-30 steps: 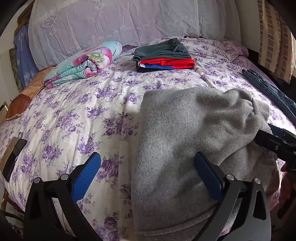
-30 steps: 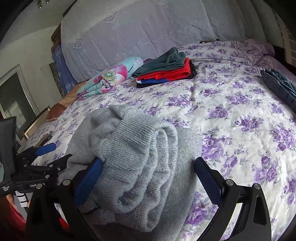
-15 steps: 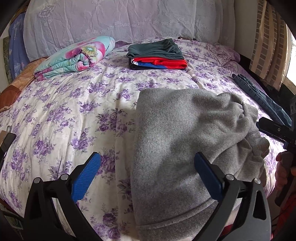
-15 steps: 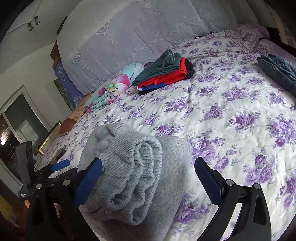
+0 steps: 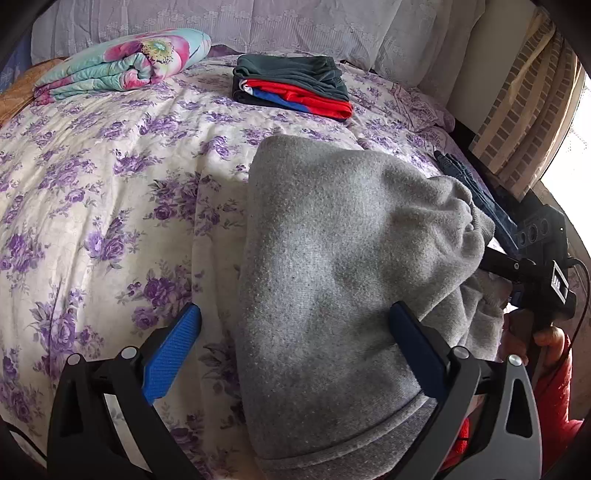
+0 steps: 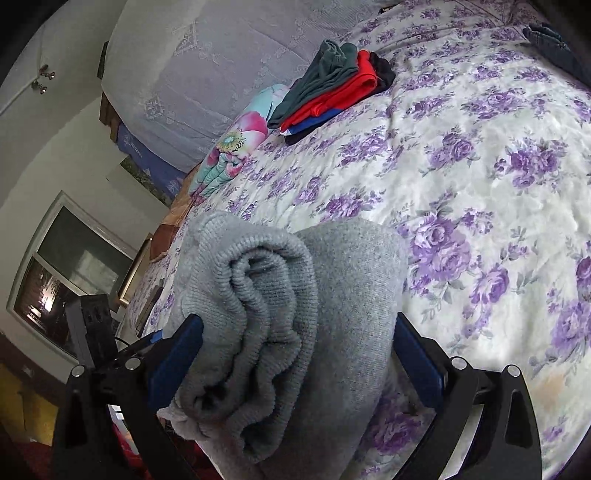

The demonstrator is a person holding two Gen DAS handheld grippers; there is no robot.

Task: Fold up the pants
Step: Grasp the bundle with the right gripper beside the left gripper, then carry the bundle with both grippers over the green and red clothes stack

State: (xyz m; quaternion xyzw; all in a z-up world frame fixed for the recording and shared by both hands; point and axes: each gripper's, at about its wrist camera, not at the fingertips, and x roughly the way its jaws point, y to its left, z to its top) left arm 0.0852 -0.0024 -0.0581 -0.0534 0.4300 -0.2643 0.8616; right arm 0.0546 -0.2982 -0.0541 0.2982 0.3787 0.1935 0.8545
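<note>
Mid-fold: we have both the left gripper (image 5: pixel 293 354) and right gripper (image 6: pixel 297 363) spread wide, gripping nothing, around the grey pants (image 5: pixel 343 280) bunched on the bed (image 5: pixel 110 192); next, probably grab the cuff end.

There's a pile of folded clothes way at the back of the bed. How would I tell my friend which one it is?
Start at the big bed with the purple-flowered cover and look to its far end, near the pale lace pillows. The stack of folded clothes lies there, right of the rolled flowery blanket. It is the only pile with dark green on top and bright red and blue beneath.
</note>
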